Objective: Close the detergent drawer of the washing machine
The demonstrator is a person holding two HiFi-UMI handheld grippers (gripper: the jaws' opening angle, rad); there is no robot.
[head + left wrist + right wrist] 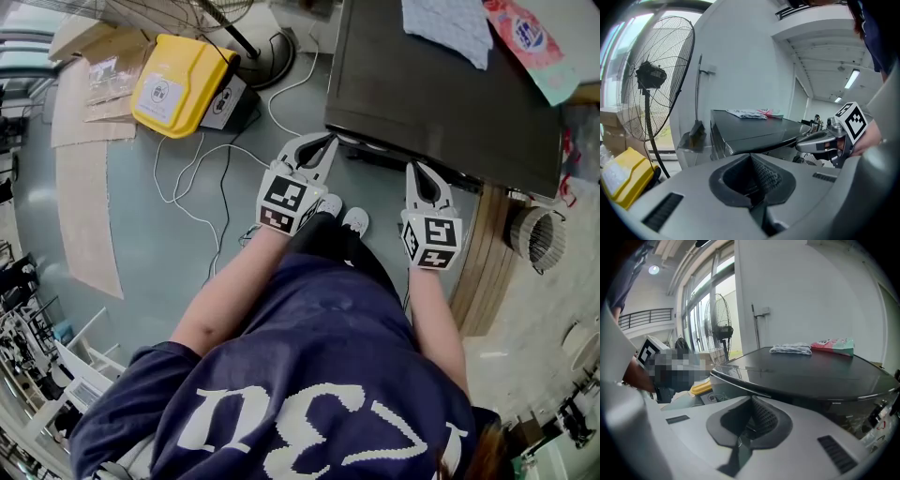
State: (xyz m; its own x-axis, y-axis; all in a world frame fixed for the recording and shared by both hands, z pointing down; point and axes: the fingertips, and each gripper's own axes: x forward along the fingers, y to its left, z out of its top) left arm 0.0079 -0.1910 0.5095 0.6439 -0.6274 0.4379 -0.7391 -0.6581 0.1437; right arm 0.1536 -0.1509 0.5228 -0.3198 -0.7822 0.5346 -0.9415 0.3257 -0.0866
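- The washer (441, 94) fills the upper right of the head view with its dark, glossy top; its front edge runs aslant from upper centre down to the right.
- The drawer cannot be told apart on the front under that edge in any view.
- The left gripper (328, 142) points at the front edge's left end, jaws together with nothing between them; whether it touches, I cannot tell.
- The right gripper (417, 173) sits further right along the same edge, jaws likewise pressed together and empty.
- Both arms reach up from the lower centre of the frame, with shoes (354, 220) between the grippers.
- A cloth (448, 28) and a pink packet (530, 37) lie on the top, at the frame's upper edge.
- A yellow case (178, 84) rests on the floor, upper left, with white cables (202, 178) trailing below it.
- A fan (647, 79) stands at the left of the left gripper view.
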